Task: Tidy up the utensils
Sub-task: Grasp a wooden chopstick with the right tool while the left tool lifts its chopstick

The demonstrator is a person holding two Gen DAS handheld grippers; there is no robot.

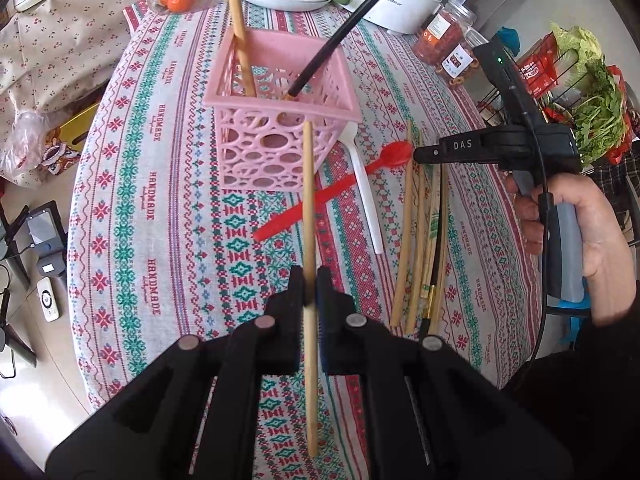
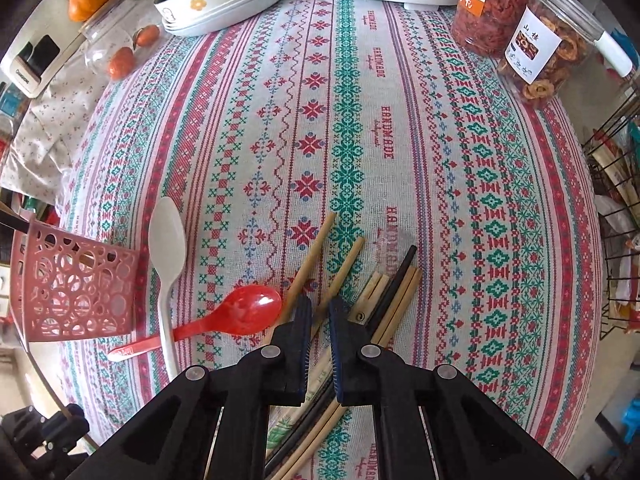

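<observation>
A table under a patterned "HANDMADE" tablecloth (image 2: 348,128) carries a pink lattice basket (image 1: 276,152) at the centre, a red spoon (image 2: 240,314) crossing a white spoon (image 2: 166,248) just right of it, loose chopsticks (image 1: 420,232) further right, and 2 snack jars (image 2: 520,32) and stacked dishes (image 2: 224,8) at the far edge.
</observation>
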